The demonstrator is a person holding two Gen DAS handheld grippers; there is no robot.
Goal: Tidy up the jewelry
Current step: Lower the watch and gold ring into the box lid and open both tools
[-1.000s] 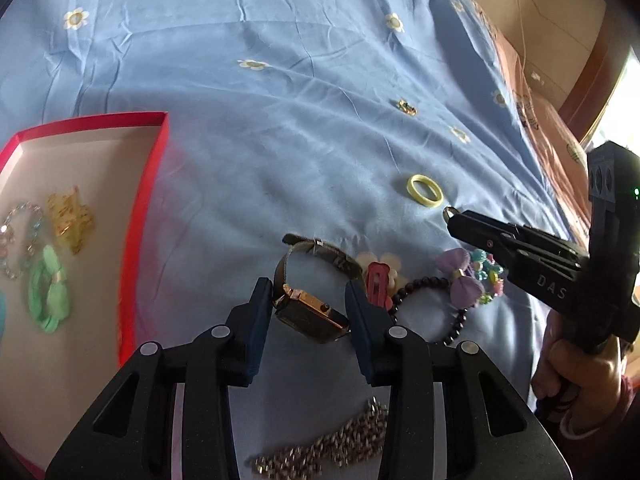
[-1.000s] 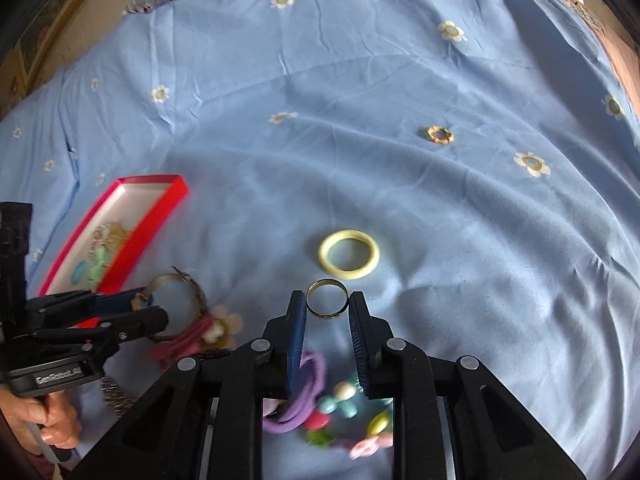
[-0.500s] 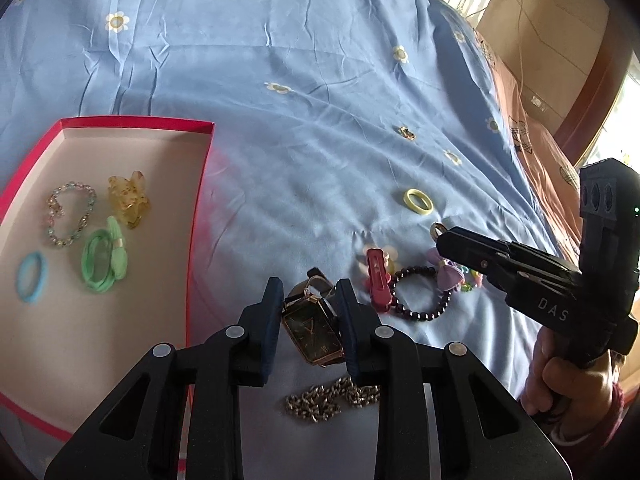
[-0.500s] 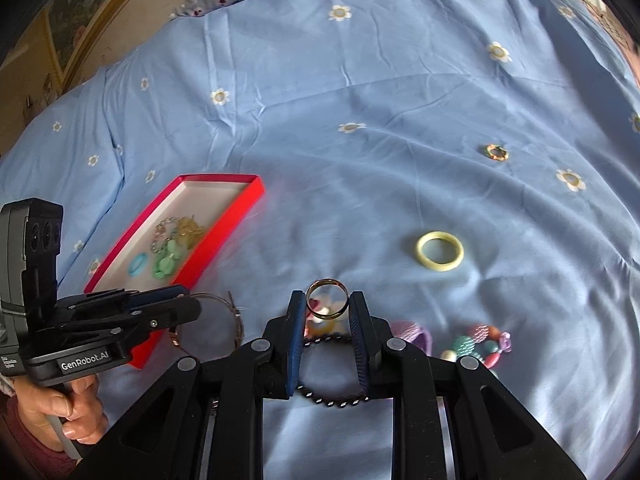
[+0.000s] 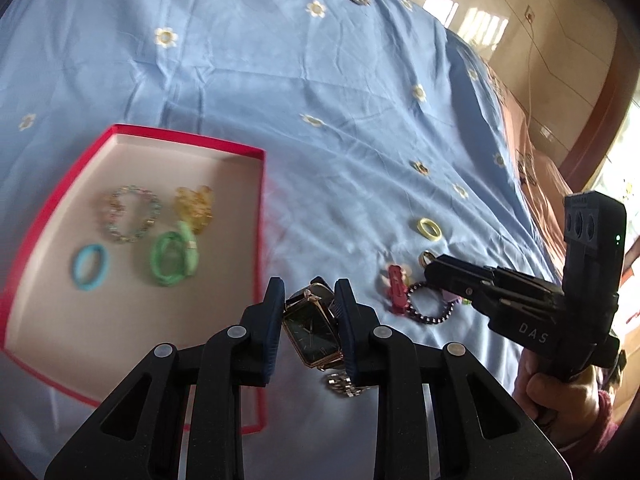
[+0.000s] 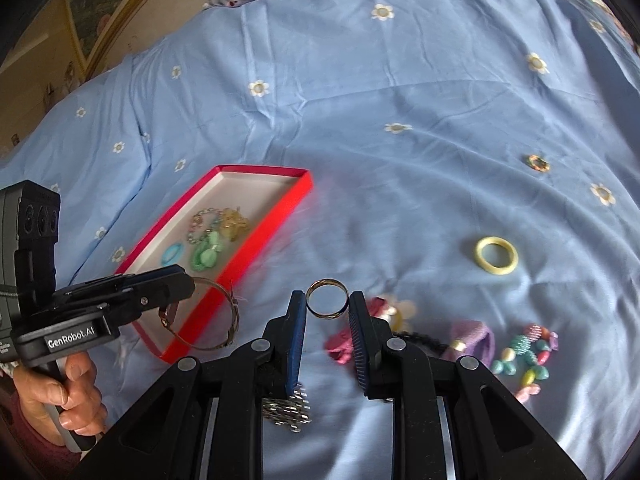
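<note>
Left fingers [image 5: 276, 320] pinch the watch [image 5: 311, 332]; right fingers [image 6: 297, 340] clamp a ring [image 6: 327, 303].

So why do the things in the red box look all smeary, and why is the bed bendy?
Left wrist view: the red box and its green hair tie are motion-blurred, while the watch between the fingers stays sharp. Right wrist view: the box edge smears too, but the gold ring is crisp. Both views: the fisheye lens curves the blue bedsheet, and the corners go dark.

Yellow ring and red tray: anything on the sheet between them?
Nothing: in the right wrist view the sheet from the red tray to the yellow ring is bare.
</note>
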